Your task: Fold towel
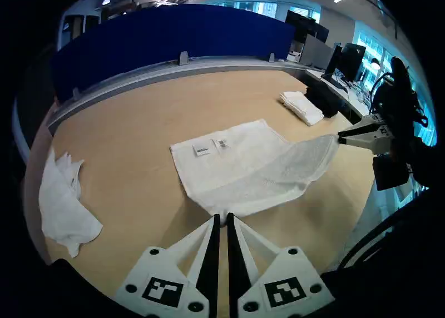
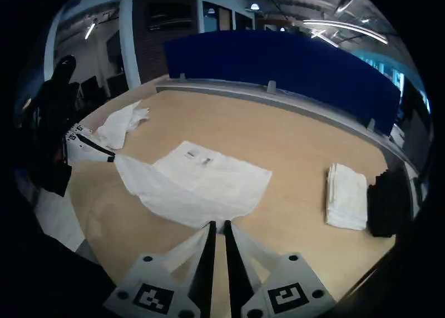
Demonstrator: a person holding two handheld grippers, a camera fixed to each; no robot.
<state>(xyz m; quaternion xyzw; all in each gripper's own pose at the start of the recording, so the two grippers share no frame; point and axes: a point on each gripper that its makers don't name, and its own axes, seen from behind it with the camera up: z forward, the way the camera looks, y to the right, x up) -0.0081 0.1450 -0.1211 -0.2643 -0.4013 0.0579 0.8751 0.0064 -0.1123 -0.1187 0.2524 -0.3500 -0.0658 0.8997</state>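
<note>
1. Two grippers hold one white towel, mid-desk, labels up.
2. Near corner: left gripper, fingers pinched tight on the cloth.
3. Other near corner: right gripper, fingers likewise clamped on the cloth.
4. Edge between the two grips is raised; far part lies flat.
5. Folded towel stack far right, crumpled cloth left.
</note>
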